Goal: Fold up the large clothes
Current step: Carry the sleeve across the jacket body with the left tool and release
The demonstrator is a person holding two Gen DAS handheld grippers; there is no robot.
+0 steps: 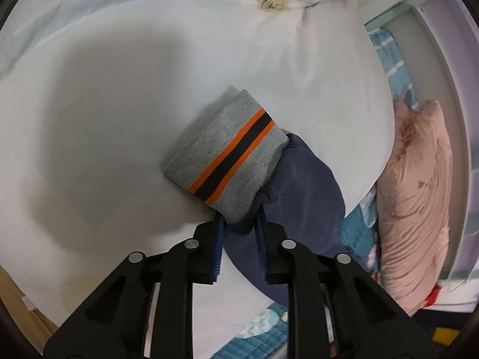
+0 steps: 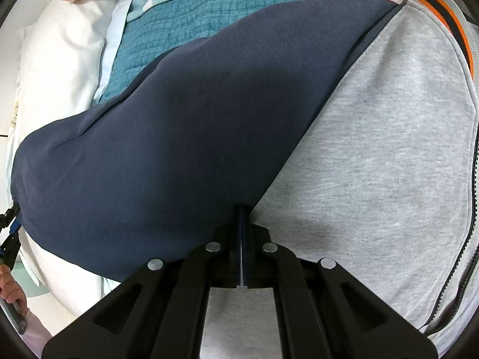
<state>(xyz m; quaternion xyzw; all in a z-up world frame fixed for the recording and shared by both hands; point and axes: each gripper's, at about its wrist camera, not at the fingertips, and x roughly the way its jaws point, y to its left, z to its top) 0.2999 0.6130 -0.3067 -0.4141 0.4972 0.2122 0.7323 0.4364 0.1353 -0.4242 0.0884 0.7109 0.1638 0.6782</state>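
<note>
Lying across a white duvet [image 1: 104, 119] and a teal quilt [image 2: 191, 15]: one jacket [image 2: 179, 137], navy sleeve, grey body, zip along its right edge. Sleeve cuff [image 1: 227, 152], grey with orange and navy stripes, rests on the duvet, far end pointing up-left. Left tongs [image 1: 241, 233]: jaws narrowed, pinching the navy sleeve just behind the cuff. Right tongs [image 2: 242, 230]: jaws fully together, nipping cloth at the seam where navy meets grey. Pink pillow [image 1: 416, 209] stands at the right, beside the duvet. A hand [image 2: 10, 287] shows at the near left edge, holding the other tongs.
</note>
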